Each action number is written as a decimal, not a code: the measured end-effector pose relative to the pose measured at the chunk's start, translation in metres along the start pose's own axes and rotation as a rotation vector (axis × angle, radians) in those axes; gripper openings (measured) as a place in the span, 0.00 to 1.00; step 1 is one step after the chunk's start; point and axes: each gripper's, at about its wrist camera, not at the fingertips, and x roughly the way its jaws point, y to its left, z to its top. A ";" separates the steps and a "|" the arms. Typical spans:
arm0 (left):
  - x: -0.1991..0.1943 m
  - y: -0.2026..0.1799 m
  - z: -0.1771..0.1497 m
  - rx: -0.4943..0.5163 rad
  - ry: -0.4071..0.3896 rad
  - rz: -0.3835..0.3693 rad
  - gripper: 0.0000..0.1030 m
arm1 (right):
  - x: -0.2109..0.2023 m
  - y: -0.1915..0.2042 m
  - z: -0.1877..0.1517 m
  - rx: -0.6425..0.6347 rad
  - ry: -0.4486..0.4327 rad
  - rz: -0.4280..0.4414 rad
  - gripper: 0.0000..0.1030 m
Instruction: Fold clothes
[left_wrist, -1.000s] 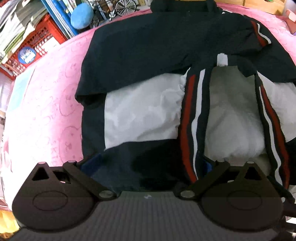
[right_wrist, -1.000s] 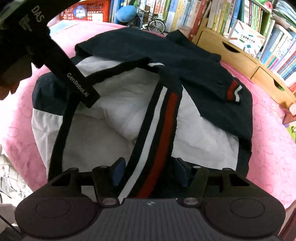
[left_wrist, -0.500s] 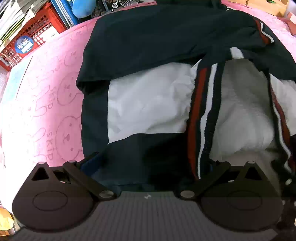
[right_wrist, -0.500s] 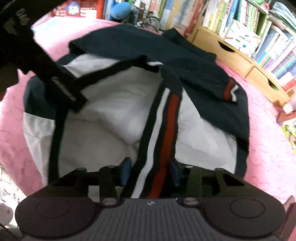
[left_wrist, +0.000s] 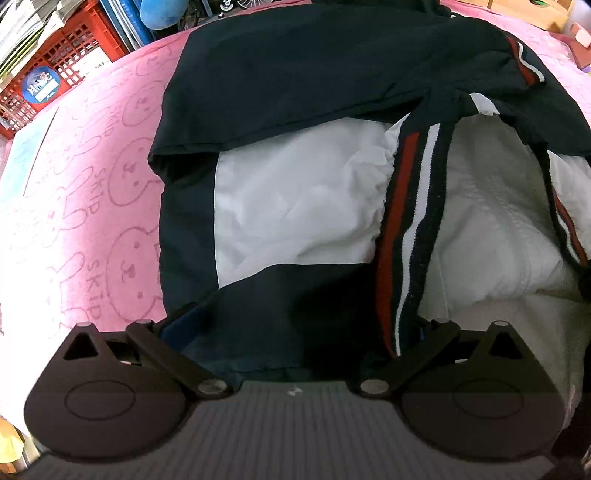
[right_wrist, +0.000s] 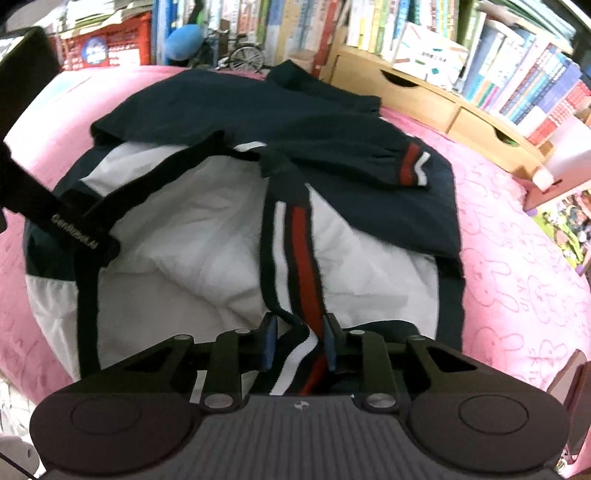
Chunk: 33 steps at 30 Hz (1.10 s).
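Right gripper (right_wrist: 301, 338), jaws just closing, seems to pinch the ribbed striped hem band (right_wrist: 295, 258) of the navy-white jacket (left_wrist: 295, 192). Left gripper (left_wrist: 295, 332) splayed wide over smooth fabric on pink bed (left_wrist: 92, 184).

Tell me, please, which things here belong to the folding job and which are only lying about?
Belonging to the job:
- jacket
- striped front band, between the right tongs, which have just been closing
- left tongs

Only lying about:
- red crate
- books
- blue plush
- toy bicycle
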 end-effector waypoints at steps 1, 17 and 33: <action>-0.002 0.002 0.000 -0.003 -0.006 0.000 0.96 | -0.001 -0.004 0.000 0.009 -0.002 -0.010 0.23; -0.050 0.113 0.028 -0.164 -0.101 -0.177 0.91 | -0.022 -0.135 0.037 0.381 -0.056 -0.040 0.17; -0.102 0.118 0.047 -0.043 -0.298 -0.491 1.00 | -0.022 -0.191 0.063 0.404 -0.146 0.184 0.82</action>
